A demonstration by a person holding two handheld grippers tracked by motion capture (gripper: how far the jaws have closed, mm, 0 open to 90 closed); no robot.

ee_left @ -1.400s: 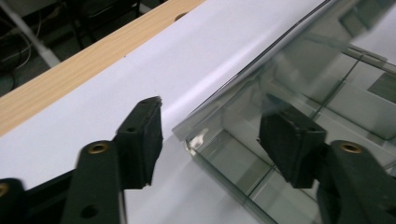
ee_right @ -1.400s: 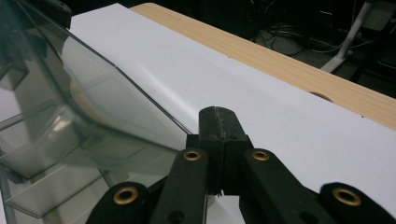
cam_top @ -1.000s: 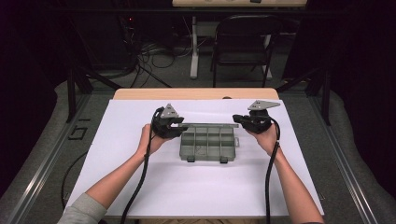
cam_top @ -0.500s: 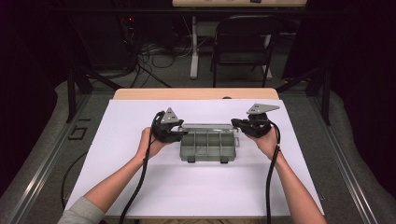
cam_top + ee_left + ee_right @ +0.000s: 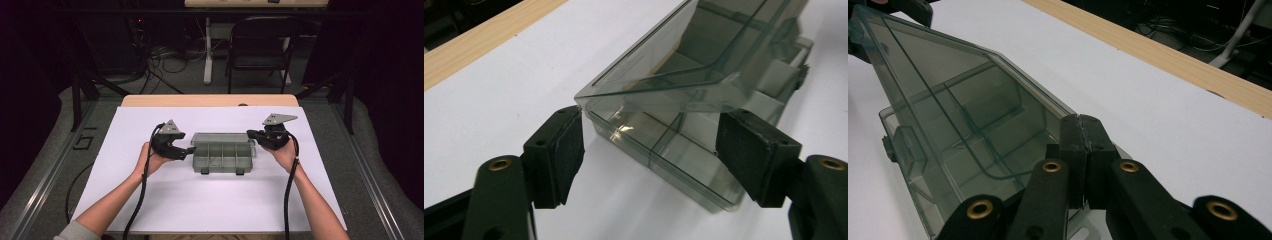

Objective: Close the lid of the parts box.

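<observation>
a grey translucent compartment box [image 5: 222, 154] is seen near the middle of the white table cover [image 5: 150, 200], its long side running across the table, with two dark latches on its near edge. its clear lid [image 5: 659, 60] is raised at a slant above the divided tray; in the left gripper view the lid's corner overhangs the tray's end.

the left gripper [image 5: 187, 151] is held at the box's left end. its jaws have just been opening and are seen apart, one pad [image 5: 569, 150] just beside the lid's corner, the other pad [image 5: 749, 150] at the far side of the tray's end; whether either pad touches the plastic cannot be told.

the right gripper [image 5: 251, 134] is held at the box's right end, by the far corner. its jaws are seen pressed together [image 5: 1081, 145], with the tips at the lid's edge; whether the lid is pinched between them cannot be told.
</observation>
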